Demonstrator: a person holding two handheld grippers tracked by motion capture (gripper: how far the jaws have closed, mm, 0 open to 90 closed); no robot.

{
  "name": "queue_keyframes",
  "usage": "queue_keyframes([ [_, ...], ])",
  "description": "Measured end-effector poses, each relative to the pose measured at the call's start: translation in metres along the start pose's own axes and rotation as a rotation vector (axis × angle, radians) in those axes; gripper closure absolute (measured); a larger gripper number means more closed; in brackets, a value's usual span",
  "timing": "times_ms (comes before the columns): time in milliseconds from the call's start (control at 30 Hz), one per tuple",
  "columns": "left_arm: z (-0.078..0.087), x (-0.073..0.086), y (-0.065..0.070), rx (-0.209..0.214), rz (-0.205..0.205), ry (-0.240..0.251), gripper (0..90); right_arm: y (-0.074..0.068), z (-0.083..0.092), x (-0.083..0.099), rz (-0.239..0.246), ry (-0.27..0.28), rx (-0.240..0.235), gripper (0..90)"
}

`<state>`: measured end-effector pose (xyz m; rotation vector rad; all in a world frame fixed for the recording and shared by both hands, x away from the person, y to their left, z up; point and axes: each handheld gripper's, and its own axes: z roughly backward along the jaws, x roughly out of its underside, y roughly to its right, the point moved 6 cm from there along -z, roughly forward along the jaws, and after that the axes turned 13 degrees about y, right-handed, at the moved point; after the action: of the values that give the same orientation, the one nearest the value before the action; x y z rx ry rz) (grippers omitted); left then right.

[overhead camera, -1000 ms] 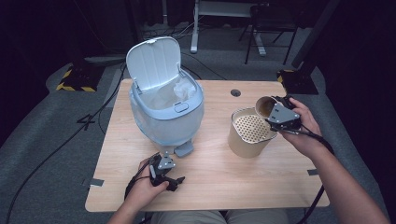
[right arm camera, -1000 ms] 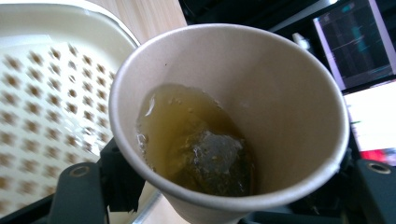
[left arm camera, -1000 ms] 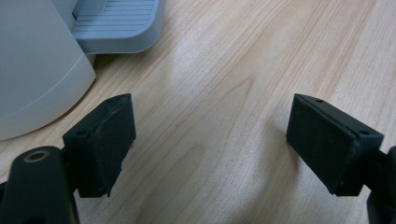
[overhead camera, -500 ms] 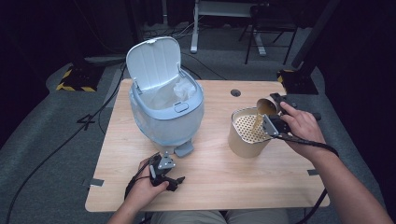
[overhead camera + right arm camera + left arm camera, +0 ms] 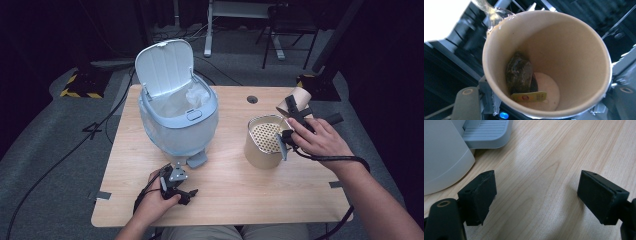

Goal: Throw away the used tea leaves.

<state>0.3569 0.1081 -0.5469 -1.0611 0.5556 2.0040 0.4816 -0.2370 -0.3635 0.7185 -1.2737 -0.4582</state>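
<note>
My right gripper is shut on a brown paper cup, tipped over a tan can with a perforated strainer in its mouth. Its jaws have just closed a little tighter on the cup. In the right gripper view the cup holds a wet tea bag with a yellow tag, and liquid runs off the upper left rim. My left gripper rests on the table near the front edge, open with only bare wood between its jaws.
A pale blue pedal bin stands at the table's left middle, its lid up and a liner inside. Its pedal juts toward my left gripper. A cable hole lies at the table's far side.
My right hand has brought the cup lower and closer over the strainer can and tipped it further. The left hand has stayed still.
</note>
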Motion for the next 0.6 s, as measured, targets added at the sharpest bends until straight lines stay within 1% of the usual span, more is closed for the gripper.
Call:
queue_keyframes([
  [100, 0.0, 0.0, 0.0, 0.0, 0.0, 0.0, 16.3, 0.004, 0.002, -0.001, 0.111, -0.024, 0.016, 30.7],
  [133, 0.0, 0.0, 0.0, 0.0, 0.0, 0.0, 16.4, 0.004, 0.002, -0.001, 0.111, -0.024, 0.016, 30.7],
  [200, 0.0, 0.0, 0.0, 0.0, 0.0, 0.0, 16.3, 0.006, 0.002, -0.001, 0.171, -0.043, 0.021, 30.8],
  [233, 0.0, 0.0, 0.0, 0.0, 0.0, 0.0, 16.3, 0.007, 0.003, 0.0, 0.188, -0.046, 0.021, 30.8],
  [267, 0.0, 0.0, 0.0, 0.0, 0.0, 0.0, 16.3, 0.009, 0.004, 0.0, 0.236, -0.059, 0.031, 30.9],
  [300, 0.0, 0.0, 0.0, 0.0, 0.0, 0.0, 16.3, 0.009, 0.004, 0.0, 0.236, -0.059, 0.031, 30.9],
  [333, 0.0, 0.0, 0.0, 0.0, -0.001, 0.0, 16.3, 0.013, 0.005, 0.0, 0.276, -0.071, 0.038, 30.9],
  [433, 0.0, 0.0, 0.0, 0.0, 0.0, 0.0, 16.4, 0.016, 0.006, 0.0, 0.309, -0.086, 0.041, 30.9],
  [467, 0.0, 0.0, 0.0, 0.0, 0.0, 0.0, 16.3, 0.017, 0.006, 0.001, 0.316, -0.093, 0.035, 30.9],
  [600, 0.0, 0.0, 0.0, 0.0, 0.0, 0.0, 16.3, 0.02, 0.005, 0.002, 0.316, -0.108, 0.037, 31.0],
])
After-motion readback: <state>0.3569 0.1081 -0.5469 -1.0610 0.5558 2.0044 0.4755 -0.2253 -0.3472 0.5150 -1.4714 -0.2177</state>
